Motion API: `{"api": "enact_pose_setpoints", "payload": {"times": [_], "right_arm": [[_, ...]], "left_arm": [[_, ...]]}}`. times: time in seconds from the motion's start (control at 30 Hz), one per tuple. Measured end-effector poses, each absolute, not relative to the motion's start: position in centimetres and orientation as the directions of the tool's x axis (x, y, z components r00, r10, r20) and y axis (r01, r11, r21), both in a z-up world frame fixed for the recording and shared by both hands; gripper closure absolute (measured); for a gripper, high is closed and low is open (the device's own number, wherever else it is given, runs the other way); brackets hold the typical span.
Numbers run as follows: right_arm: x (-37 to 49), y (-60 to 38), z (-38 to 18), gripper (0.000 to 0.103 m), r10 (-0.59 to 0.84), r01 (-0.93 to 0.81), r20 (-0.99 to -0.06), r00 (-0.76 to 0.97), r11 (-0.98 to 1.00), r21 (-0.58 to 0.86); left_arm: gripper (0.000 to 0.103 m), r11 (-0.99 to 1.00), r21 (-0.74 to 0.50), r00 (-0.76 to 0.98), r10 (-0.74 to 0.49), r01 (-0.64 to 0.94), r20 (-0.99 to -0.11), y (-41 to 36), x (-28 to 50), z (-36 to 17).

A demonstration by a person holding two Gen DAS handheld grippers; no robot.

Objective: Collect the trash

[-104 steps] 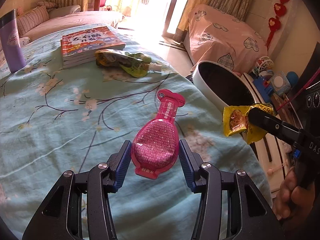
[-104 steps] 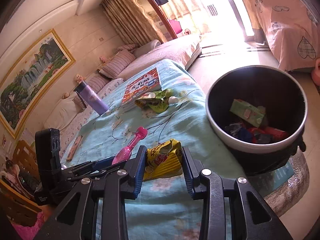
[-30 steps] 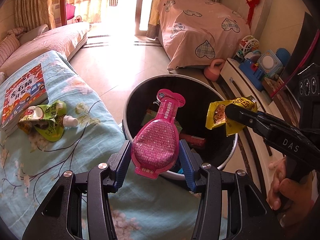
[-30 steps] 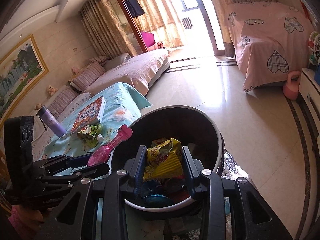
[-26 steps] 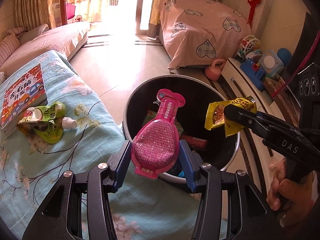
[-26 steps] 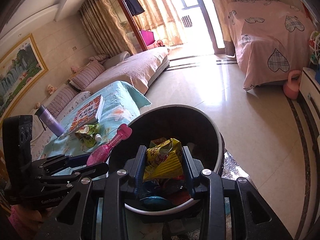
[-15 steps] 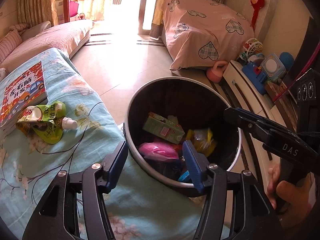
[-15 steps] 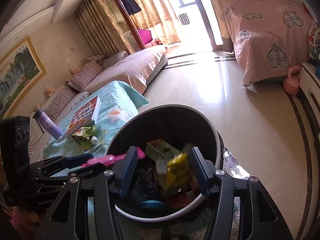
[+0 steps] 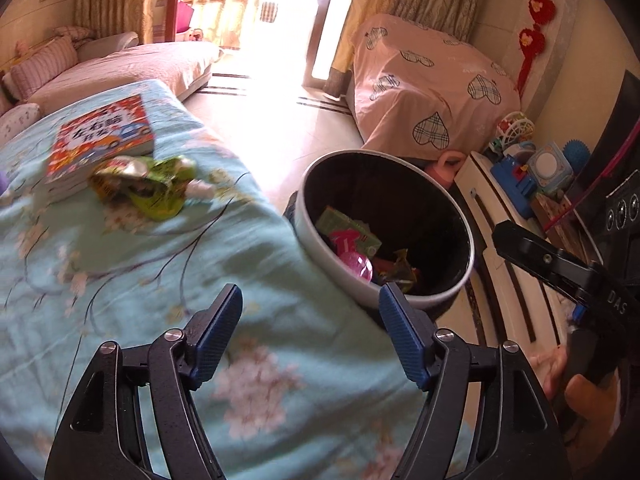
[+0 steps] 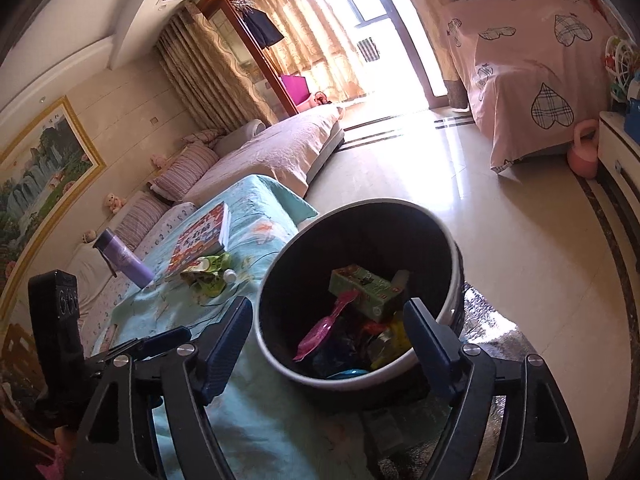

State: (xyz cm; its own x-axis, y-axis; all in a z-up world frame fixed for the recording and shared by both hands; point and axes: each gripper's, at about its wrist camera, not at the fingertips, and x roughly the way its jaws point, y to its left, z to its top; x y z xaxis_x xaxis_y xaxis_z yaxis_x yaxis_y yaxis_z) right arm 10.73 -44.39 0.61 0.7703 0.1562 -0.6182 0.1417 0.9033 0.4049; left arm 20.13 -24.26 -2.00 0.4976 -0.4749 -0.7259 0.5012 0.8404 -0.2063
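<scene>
We see the left gripper [image 9: 310, 330] over the near edge of the teal floral cover [image 9: 132, 280], jaws wide and opening, nothing between them. The right gripper [image 10: 328, 336] hangs over the near rim of the black bin [image 10: 448, 304], jaws wide and opening, empty too. In the bin lie the pink pouch [image 10: 320, 330], a yellow wrapper [image 10: 394, 338] and a green carton [image 10: 366, 290]. The bin stands on the floor against the cover's right edge. A green-yellow spout pouch [image 9: 148, 184] lies on the cover toward its far edge, touching the red book [image 9: 100, 136]. A purple bottle [image 10: 124, 258] stands near the far left corner
</scene>
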Motion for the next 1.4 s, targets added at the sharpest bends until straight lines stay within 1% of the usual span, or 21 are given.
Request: {"api": "enact_pose_setpoints", "payload": {"times": [0.07, 0.17, 0.23, 0.27, 0.3, 0.47, 0.57, 0.7, 0.8, 0.83, 0.87, 0.93, 1.03, 1.13, 1.23, 1.4], "right_arm": [[9.7, -43.4, 0.5, 0.014, 0.172, 0.128, -0.606, 0.776, 0.899, 0.419], [8.1, -41.9, 0.4, 0.01, 0.196, 0.118, -0.591, 0.783, 0.886, 0.449], [6.9, -41.0, 0.2, 0.006, 0.212, 0.114, -0.577, 0.789, 0.872, 0.476], [6.3, -40.5, 0.2, 0.002, 0.217, 0.11, -0.571, 0.792, 0.869, 0.483], [5.8, -39.9, 0.1, 0.001, 0.222, 0.105, -0.566, 0.794, 0.867, 0.487], [4.2, -37.3, 0.0, 0.001, 0.242, 0.079, -0.567, 0.787, 0.872, 0.482], [3.5, -36.0, 0.3, 0.001, 0.228, 0.073, -0.566, 0.792, 0.886, 0.459], [2.4, -34.6, 1.9, 0.001, 0.202, 0.043, -0.535, 0.82, 0.911, 0.409], [1.2, -33.4, 3.8, 0.0, 0.161, 0.019, -0.491, 0.856, 0.939, 0.342], [0.6, -32.8, 4.5, 0.0, 0.14, 0.014, -0.466, 0.874, 0.95, 0.311], [0.1, -32.3, 4.9, 0.0, 0.123, 0.008, -0.443, 0.888, 0.959, 0.283], [-1.1, -31.2, 5.5, 0.0, 0.086, 0.001, -0.398, 0.913, 0.977, 0.215], [-2.2, -29.7, 5.3, 0.0, 0.039, 0.009, -0.358, 0.933, 0.991, 0.131], [-2.7, -28.7, 4.4, 0.0, 0.012, 0.014, -0.343, 0.939, 0.997, 0.075], [-2.7, -28.4, 3.4, 0.0, 0.017, 0.013, -0.352, 0.936, 0.997, 0.082], [-2.8, -27.7, 2.5, 0.0, 0.02, 0.009, -0.349, 0.937, 0.997, 0.081]], "left_arm": [[0.029, 0.849, -0.209, 0.505, -0.468, 0.486, -0.725, -22.7, 18.9, -2.3], [0.029, 0.864, -0.209, 0.523, -0.452, 0.458, -0.723, -20.8, 17.3, -2.6], [0.029, 0.871, -0.226, 0.529, -0.452, 0.437, -0.719, -19.4, 16.3, -2.8], [0.029, 0.872, -0.239, 0.529, -0.454, 0.426, -0.717, -18.7, 15.7, -2.9], [0.029, 0.874, -0.245, 0.532, -0.455, 0.419, -0.714, -18.1, 15.3, -3.0], [0.027, 0.891, -0.239, 0.574, -0.434, 0.385, -0.694, -15.3, 12.8, -3.0], [0.026, 0.9, -0.244, 0.603, -0.425, 0.361, -0.675, -13.6, 11.7, -2.7], [0.022, 0.912, -0.227, 0.67, -0.406, 0.342, -0.622, -11.7, 9.9, -1.3], [0.011, 0.928, -0.198, 0.739, -0.372, 0.317, -0.562, -10.7, 8.2, -0.2], [0.006, 0.933, -0.19, 0.758, -0.359, 0.306, -0.545, -10.2, 7.8, 0.0], [0.002, 0.941, -0.179, 0.783, -0.339, 0.288, -0.521, -9.8, 7.1, 0.2], [0.0, 0.952, -0.161, 0.826, -0.305, 0.259, -0.474, -8.9, 6.0, 0.4], [0.0, 0.965, -0.139, 0.863, -0.261, 0.223, -0.432, -7.9, 4.9, 0.1], [0.0, 0.973, -0.115, 0.888, -0.228, 0.199, -0.4, -7.1, 3.9, -0.4], [0.0, 0.983, -0.077, 0.909, -0.181, 0.164, -0.374, -6.6, 2.9, -0.9], [0.0, 0.993, -0.022, 0.926, -0.116, 0.116, -0.36, -6.0, 1.9, -1.6]]}}
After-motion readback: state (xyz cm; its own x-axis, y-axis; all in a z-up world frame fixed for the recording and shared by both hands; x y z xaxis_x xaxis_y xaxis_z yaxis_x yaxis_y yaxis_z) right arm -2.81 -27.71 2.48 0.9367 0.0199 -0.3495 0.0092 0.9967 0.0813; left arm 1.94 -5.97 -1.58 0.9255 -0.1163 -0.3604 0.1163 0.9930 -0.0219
